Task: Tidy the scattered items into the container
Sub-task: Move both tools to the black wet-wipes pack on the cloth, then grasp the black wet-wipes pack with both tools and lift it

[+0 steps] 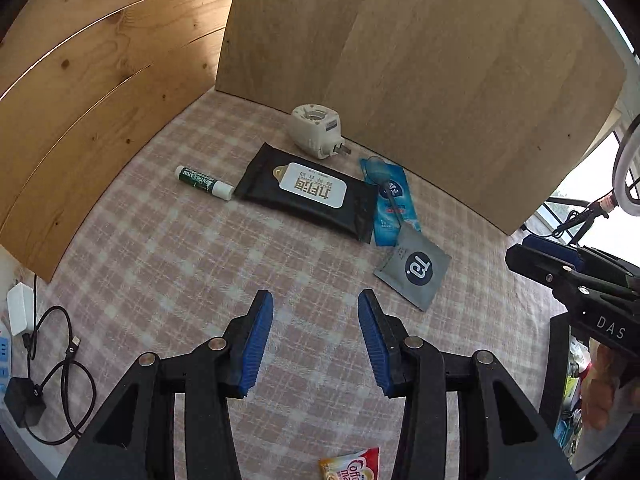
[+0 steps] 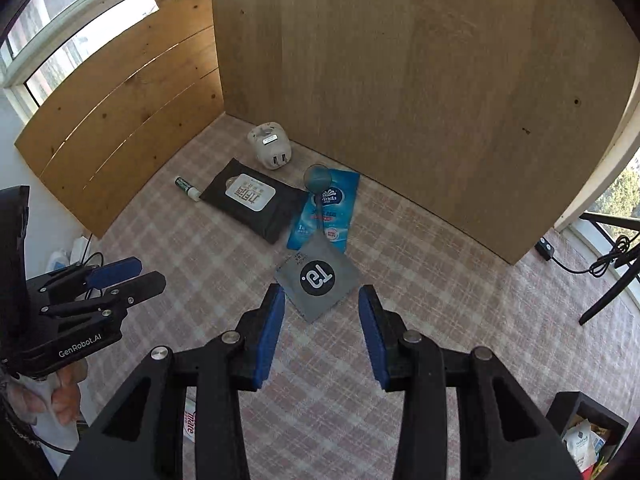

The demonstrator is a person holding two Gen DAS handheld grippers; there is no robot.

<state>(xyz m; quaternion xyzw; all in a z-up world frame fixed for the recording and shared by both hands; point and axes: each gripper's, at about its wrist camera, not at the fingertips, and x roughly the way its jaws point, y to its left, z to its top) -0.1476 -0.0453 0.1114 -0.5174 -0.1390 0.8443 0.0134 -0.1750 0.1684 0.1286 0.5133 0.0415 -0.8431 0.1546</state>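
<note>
On the checked cloth lie a black wipes pack (image 1: 310, 194) (image 2: 254, 204), a green lip balm tube (image 1: 204, 182) (image 2: 187, 189), a white plug-in device (image 1: 314, 128) (image 2: 269, 146), a blue tissue packet (image 1: 390, 208) (image 2: 326, 210) with a grey spoon (image 1: 382, 178) (image 2: 318, 184) on it, and a grey sachet (image 1: 414, 268) (image 2: 318, 280). My left gripper (image 1: 315, 300) is open and empty, short of the items. My right gripper (image 2: 322, 294) is open, its tips either side of the sachet's near corner. A black container (image 2: 584, 420) sits at the lower right.
Wooden boards (image 1: 440, 80) (image 2: 400, 80) stand behind and left of the items. A coffee creamer sachet (image 1: 352, 466) (image 2: 191, 424) lies near me. A charger and black cables (image 1: 40, 360) lie at the left edge. Each gripper shows in the other's view (image 1: 568, 276) (image 2: 92, 292).
</note>
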